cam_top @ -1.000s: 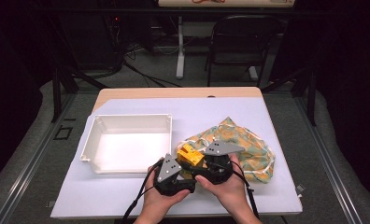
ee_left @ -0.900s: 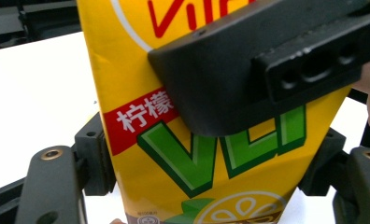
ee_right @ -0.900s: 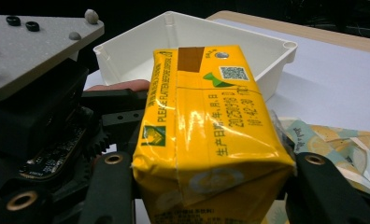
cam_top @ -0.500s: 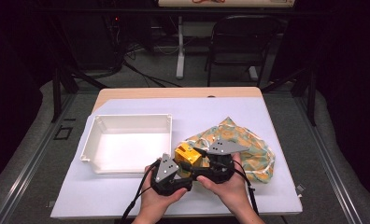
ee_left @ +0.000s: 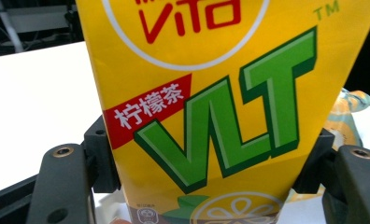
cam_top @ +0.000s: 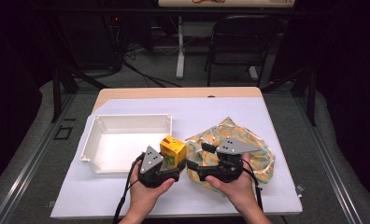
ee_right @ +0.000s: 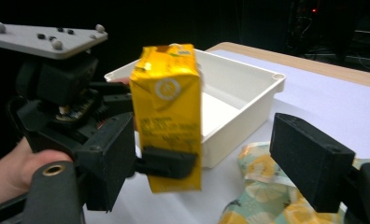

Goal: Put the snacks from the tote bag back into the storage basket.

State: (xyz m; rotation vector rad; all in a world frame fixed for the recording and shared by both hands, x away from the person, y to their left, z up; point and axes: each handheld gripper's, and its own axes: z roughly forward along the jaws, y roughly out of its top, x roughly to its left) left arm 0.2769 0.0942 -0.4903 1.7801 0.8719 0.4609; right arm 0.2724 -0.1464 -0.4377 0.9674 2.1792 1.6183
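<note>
Left gripper point(cam_top: 174, 164) fingers clamp the carton point(cam_top: 173, 150) beside the tray point(cam_top: 90, 140) rim (right gripper point(cam_top: 197, 162) fingers just opening, empty).

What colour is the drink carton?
Yellow with green letters, the lemon tea carton shows best in the left gripper view.

A yellow lemon tea carton point(cam_top: 173, 150), printed with green letters and a red label, stands roughly upright, slightly crumpled at its top. It is held above the surface between the left gripper point(cam_top: 174, 164)'s fingers point(ee_right: 167, 163), just beside a white tray point(cam_top: 122, 122).

White-topped table point(cam_top: 127, 198) carries a white tray point(cam_top: 90, 140) and patterned cloth point(cam_top: 262, 156)
</note>
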